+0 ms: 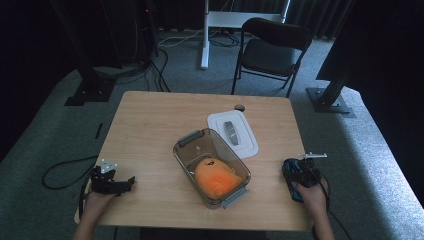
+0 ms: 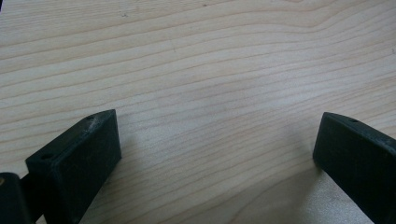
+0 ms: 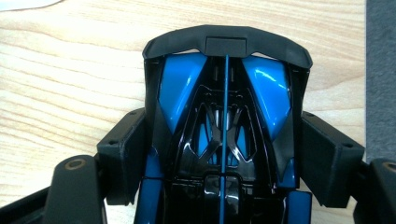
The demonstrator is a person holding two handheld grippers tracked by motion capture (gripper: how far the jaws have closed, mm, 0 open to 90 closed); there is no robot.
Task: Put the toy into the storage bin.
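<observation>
A blue and black toy car point(image 1: 295, 192) lies near the table's right front corner. My right gripper point(image 1: 299, 169) is shut on it. In the right gripper view the two black jaws press on both flanks of the toy car point(image 3: 266, 88), with the right gripper point(image 3: 226, 140) straddling its body. My left gripper point(image 1: 129, 183) rests at the front left of the table, held by a hand. Its jaws stand wide apart over bare wood in the left gripper view, so the left gripper point(image 2: 217, 140) is open and holds nothing.
A clear plastic container point(image 1: 186, 150) with grey clips sits mid-table and holds an orange plush toy point(image 1: 215, 177). Its white lid point(image 1: 247, 145) lies behind it to the right. The table's right edge and grey carpet point(image 3: 380, 79) are close to the car. A black chair point(image 1: 272, 50) stands beyond the table.
</observation>
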